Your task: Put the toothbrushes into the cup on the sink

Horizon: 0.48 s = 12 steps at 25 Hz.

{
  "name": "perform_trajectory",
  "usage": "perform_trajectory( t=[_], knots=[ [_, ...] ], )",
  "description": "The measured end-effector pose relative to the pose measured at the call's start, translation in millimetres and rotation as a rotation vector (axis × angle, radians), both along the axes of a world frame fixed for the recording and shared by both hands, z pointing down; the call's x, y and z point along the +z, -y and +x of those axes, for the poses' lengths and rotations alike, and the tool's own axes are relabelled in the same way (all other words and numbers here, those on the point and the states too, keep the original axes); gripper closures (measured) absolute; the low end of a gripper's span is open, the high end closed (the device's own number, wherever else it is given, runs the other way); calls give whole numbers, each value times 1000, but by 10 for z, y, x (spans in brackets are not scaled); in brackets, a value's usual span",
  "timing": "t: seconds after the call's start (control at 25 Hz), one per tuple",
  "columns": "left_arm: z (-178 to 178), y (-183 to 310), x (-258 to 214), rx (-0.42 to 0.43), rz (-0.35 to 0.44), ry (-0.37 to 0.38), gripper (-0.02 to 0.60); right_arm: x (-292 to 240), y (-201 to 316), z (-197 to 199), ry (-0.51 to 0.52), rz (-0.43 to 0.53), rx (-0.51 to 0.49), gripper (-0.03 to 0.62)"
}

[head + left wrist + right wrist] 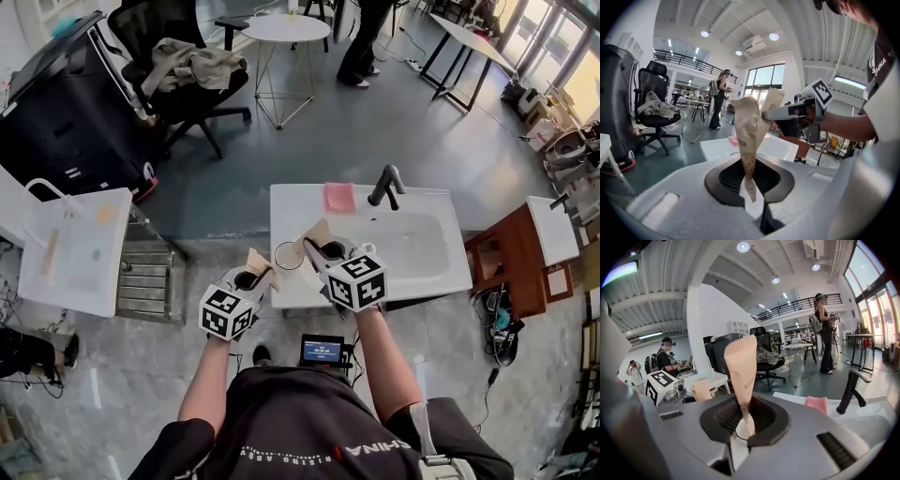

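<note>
Each gripper holds a toothbrush wrapped in tan paper. In the head view my left gripper point(251, 277) hangs just off the white sink's point(441, 277) front left corner. It is shut on the lower end of its toothbrush point(258, 262), which stands upright point(747, 136). My right gripper point(328, 251) is over the sink's near left part and is shut on the other toothbrush point(316, 233), also upright point(742, 371). A clear cup point(289, 255) stands on the sink's left edge, between the two grippers.
A black faucet point(386, 185) and a pink cloth point(339, 197) sit at the sink's back. A second white basin point(70, 248) stands to the left and a wooden cabinet point(511, 258) to the right. Behind are an office chair point(178, 75), a round table point(286, 28) and a standing person point(361, 47).
</note>
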<state>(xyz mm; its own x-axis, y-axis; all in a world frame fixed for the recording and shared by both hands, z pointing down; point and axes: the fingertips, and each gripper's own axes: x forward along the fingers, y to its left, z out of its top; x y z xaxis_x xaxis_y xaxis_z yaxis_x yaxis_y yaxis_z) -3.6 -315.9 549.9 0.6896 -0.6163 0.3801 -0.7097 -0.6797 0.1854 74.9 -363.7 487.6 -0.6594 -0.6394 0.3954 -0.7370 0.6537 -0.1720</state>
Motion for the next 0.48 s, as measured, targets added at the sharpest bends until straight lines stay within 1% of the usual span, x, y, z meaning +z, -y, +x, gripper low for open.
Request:
perform_trajectory(
  t=[0.24,0.32,0.48],
  knots=[
    [-71,48,35,-20,-19,-13,545,192,85,-140,-4,-42,-28,556],
    [-90,56,45,-28,-28,-23,545,277,93,-153,-9,-62,-30,556],
    [-127,60,115,-31,-46,-17,545,458,106,-161,-11,-105,-24,556]
  ],
)
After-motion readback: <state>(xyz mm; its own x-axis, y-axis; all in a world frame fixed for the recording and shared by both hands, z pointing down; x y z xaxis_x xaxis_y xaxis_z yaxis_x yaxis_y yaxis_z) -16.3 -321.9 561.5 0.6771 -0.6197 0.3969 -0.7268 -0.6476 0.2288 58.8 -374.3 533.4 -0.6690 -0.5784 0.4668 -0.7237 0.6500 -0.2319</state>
